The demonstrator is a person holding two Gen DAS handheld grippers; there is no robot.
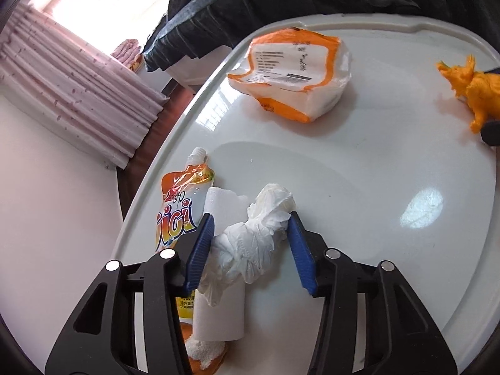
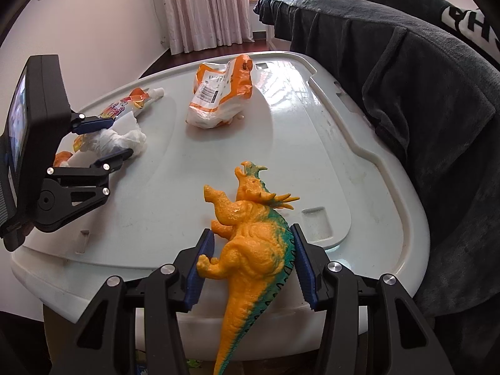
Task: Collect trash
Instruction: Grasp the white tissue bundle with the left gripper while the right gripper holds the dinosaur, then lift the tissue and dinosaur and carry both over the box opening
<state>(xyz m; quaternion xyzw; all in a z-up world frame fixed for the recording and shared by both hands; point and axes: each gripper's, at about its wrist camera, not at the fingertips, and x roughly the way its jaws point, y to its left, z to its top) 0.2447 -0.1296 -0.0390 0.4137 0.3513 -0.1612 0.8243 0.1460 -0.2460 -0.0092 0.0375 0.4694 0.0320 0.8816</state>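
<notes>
A crumpled white tissue (image 1: 256, 237) lies on the white tray table (image 1: 359, 172), between the blue pads of my left gripper (image 1: 251, 223); the jaws touch its sides. Under it lie a flat white paper (image 1: 218, 309) and a juice pouch (image 1: 181, 206). An orange and white wrapper (image 1: 293, 72) sits farther off. My right gripper (image 2: 253, 237) is closed around an orange toy dinosaur (image 2: 253, 250) at the table's near edge. The left gripper (image 2: 118, 139) with the tissue (image 2: 122, 139) shows in the right wrist view too.
A dark blanket (image 2: 406, 78) drapes along the table's right side. A pink curtain (image 2: 206, 6) and white wall stand behind. An orange piece with white crumbs (image 1: 206, 356) lies by the left gripper. The wrapper also shows in the right wrist view (image 2: 218, 93).
</notes>
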